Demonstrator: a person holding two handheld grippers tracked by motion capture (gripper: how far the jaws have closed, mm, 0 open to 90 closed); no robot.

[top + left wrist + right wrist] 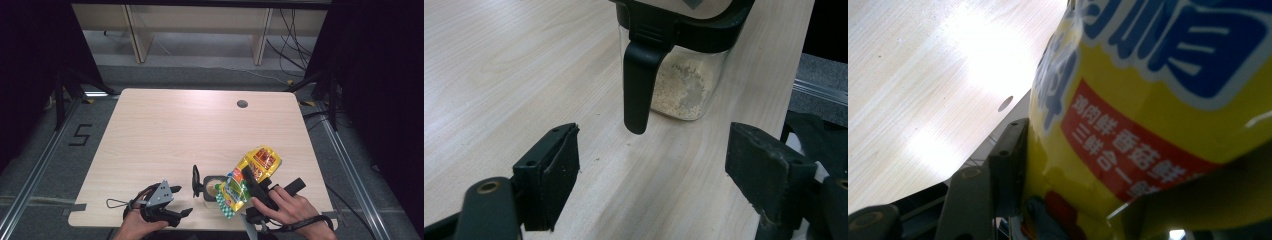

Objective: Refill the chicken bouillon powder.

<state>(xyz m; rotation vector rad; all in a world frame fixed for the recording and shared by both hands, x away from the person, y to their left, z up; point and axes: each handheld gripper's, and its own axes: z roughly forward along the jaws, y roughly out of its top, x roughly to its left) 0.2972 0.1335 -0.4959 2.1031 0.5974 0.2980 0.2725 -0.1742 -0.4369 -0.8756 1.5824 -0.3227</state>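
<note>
The yellow seasoning pouch (252,172) is clamped in my right gripper (253,181), tipped over the clear jar (214,189) near the table's (190,125) front edge. Its long axis runs diagonally, green end (231,196) down toward the jar's open mouth, yellow end up and away. A low layer of pale granules (681,90) already sits in the jar, so I judge pouring is underway, not finished. My left gripper (651,165) rests with fingers (556,165) spread wide, empty, facing the jar's black handle (640,85).

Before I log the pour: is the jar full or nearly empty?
Nearly empty: through the jar's clear wall, pale powder covers just the bottom, below the black lid.
</note>
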